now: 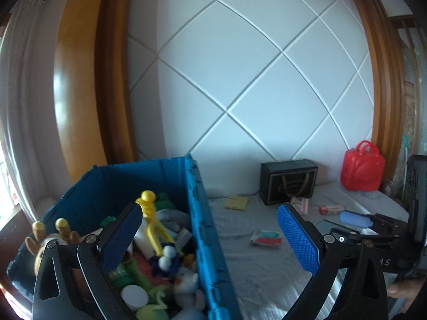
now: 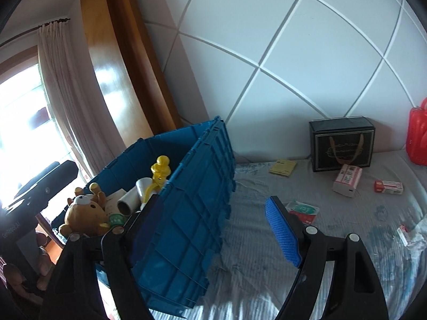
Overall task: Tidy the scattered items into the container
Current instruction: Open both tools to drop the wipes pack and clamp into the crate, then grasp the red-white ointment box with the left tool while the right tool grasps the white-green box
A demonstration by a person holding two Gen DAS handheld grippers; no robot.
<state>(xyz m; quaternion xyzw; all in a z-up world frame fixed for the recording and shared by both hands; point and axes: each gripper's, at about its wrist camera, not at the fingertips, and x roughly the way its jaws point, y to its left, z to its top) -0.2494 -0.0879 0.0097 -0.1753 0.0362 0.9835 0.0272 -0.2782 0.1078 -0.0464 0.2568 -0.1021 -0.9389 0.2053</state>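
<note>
Black grippers, blue textured fingers (image 1: 299, 237)

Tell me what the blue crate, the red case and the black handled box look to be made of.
Blue crate: rigid moulded plastic, matte, judging by its ribbed walls.
Red case: probably hard plastic, glossy, with a moulded handle and highlights.
Black box: likely printed cardboard, slight sheen, with gold print and ribbon-like handles; the material stays uncertain.

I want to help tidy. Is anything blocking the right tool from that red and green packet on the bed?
Nothing visible blocks it. The right tool is open and empty, and the packet lies on bare sheet just beyond its fingertip. The blue box stands off to the left.
</note>
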